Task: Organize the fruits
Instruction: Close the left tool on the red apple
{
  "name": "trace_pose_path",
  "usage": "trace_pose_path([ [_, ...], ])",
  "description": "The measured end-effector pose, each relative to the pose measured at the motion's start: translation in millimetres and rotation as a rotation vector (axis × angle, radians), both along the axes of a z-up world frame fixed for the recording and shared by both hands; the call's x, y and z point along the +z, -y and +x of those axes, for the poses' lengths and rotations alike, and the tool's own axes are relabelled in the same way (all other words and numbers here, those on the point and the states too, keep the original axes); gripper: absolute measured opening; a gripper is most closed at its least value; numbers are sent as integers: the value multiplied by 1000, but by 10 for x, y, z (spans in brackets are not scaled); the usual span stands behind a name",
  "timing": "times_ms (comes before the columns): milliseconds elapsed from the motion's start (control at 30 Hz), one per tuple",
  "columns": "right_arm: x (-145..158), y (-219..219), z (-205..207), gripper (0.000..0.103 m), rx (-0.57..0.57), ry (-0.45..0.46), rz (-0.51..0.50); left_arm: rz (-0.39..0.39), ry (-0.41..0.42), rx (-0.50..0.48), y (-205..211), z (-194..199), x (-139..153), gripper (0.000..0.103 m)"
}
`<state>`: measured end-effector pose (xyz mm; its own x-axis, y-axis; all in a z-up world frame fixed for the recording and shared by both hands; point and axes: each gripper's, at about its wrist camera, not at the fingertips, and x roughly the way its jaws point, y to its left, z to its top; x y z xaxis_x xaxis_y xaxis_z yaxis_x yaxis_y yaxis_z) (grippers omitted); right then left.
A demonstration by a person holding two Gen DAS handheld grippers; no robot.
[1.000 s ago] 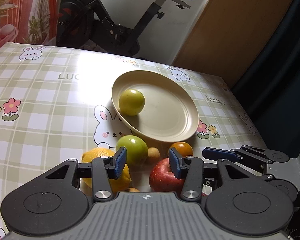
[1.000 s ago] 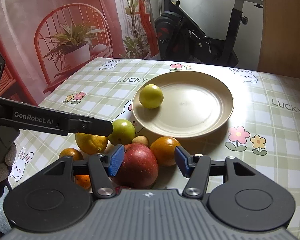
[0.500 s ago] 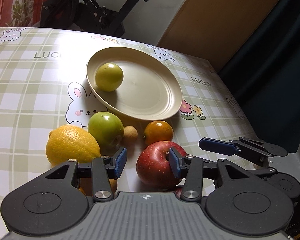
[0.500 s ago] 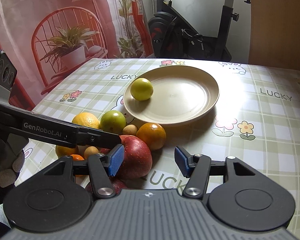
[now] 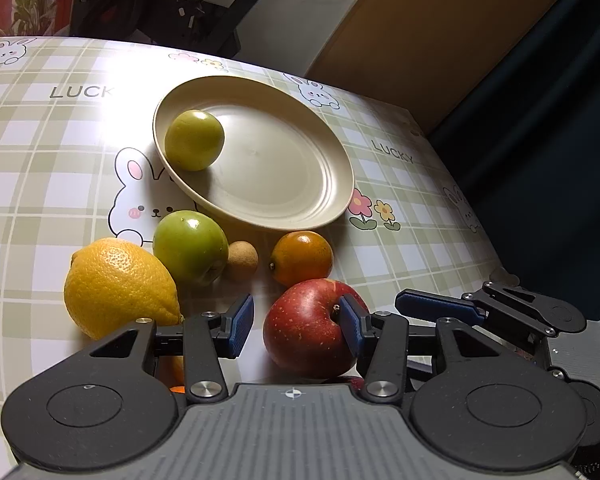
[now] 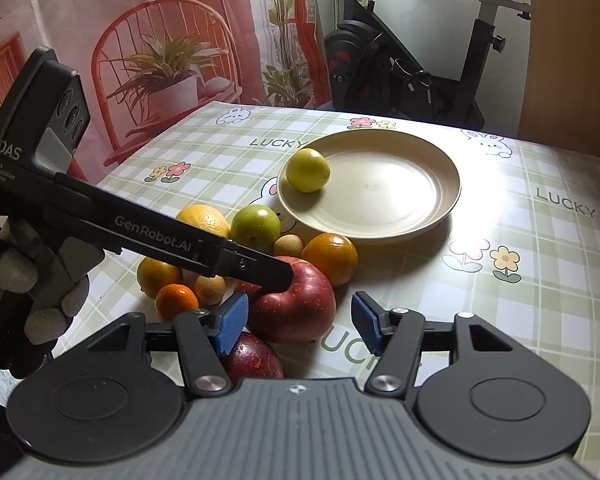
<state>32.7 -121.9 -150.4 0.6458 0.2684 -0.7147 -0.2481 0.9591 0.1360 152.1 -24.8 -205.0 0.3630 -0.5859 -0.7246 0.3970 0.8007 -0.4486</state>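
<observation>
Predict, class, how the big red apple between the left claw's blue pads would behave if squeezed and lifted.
The big red apple looks round and glossy, so it may slip or roll between the flat pads of the left claw. It seems solid and fairly heavy. A small orange citrus fruit sits close behind, so pushing could nudge it.

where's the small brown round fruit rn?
In the left wrist view the small brown fruit sits on the tablecloth just in front of the plate, between the green apple and the orange.
</observation>
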Motion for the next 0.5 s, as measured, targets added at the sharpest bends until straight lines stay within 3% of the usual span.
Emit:
trace_pose_path([
  [233, -160, -38, 143, 67, -2, -49, 23, -23, -29, -18, 54, 61, -60, 57],
  [500, -262, -18, 223, 70, -26, -71, 67, -38, -45, -32, 73, 63, -59, 53],
])
